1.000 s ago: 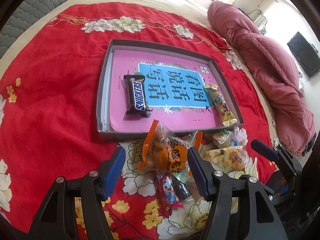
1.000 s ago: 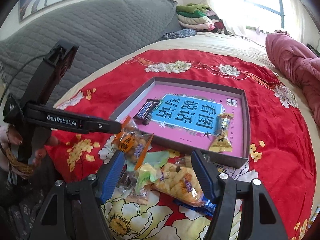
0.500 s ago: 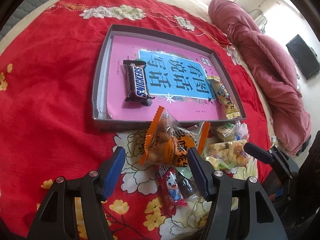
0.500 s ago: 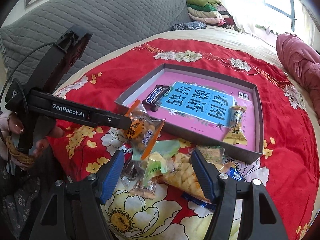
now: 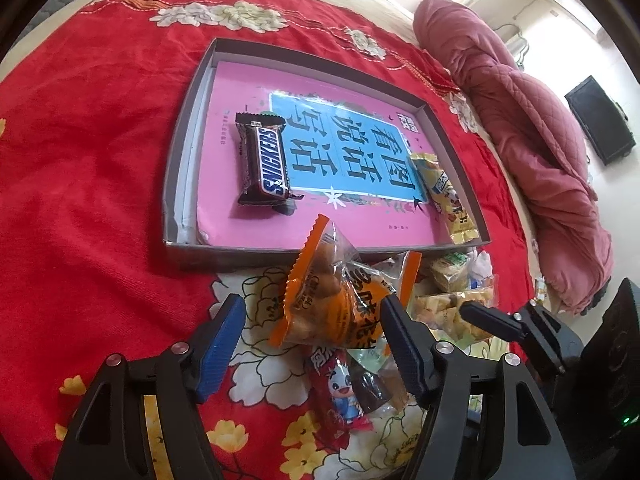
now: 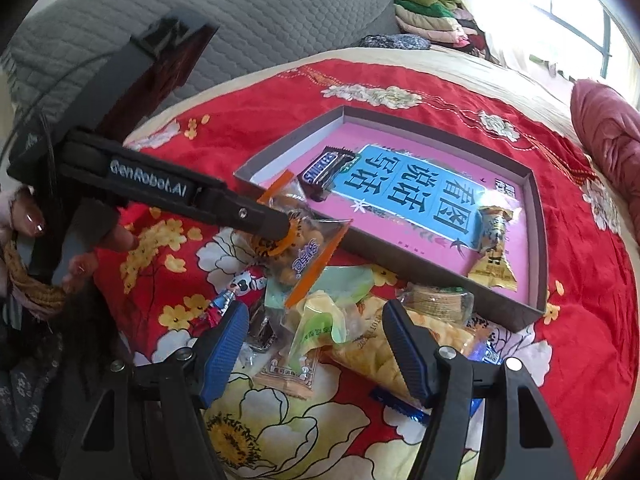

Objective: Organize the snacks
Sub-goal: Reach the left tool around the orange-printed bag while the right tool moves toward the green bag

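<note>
bright daylight | window (image 6: 576, 12) glare | fisheye edges warped, dark

Colours on the bed

Red bedspread (image 5: 92, 168) with white and yellow flowers; grey box (image 5: 182, 152) lined pink, with a blue panel; brown Snickers bar (image 5: 262, 160); orange-edged clear snack packet (image 5: 336, 300); yellow packet (image 5: 448, 196); blue finger pads (image 5: 220, 344)

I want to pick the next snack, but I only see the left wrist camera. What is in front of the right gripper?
Observer: A crinkly yellow-green plastic packet lies between the open fingers of the right gripper.
Operator: Is anything hiding under it?
Observer: Yes. A flat tan square packet lies partly under it on the red flowered blanket.
Operator: Anything blue?
Observer: A shiny blue wrapper pokes out by the right finger.
</note>
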`<state>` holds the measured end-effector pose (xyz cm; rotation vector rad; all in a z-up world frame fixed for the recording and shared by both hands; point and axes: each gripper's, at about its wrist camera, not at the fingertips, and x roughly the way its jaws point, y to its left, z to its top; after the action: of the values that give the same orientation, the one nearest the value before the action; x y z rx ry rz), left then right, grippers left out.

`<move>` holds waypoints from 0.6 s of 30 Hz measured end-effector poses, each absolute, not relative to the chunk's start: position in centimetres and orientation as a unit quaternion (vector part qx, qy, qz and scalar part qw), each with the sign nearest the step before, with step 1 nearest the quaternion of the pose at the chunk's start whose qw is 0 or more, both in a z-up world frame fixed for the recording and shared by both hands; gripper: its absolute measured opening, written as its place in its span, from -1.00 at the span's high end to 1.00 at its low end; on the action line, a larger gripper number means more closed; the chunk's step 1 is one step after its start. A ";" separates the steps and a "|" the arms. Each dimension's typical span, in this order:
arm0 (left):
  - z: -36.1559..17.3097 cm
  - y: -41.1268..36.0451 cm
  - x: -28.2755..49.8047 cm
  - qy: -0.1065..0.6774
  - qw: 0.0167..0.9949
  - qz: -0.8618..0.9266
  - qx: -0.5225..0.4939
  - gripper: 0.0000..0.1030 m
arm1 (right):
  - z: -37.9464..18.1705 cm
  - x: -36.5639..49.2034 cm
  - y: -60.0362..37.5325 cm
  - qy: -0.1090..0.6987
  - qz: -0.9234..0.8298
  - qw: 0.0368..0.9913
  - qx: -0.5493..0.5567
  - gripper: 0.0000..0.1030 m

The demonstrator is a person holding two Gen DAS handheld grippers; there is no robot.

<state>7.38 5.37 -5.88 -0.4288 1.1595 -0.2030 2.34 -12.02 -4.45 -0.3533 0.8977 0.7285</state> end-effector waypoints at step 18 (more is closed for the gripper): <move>-7.3 6.2 8.6 0.534 0.802 -0.111 -0.244 -0.40 | -6.6 2.4 -10.0 0.404 0.358 0.811 -0.227 -0.05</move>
<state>8.55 6.18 -7.27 -0.5240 1.1449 -0.2385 2.43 -10.01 -6.65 -0.4841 0.8621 0.7648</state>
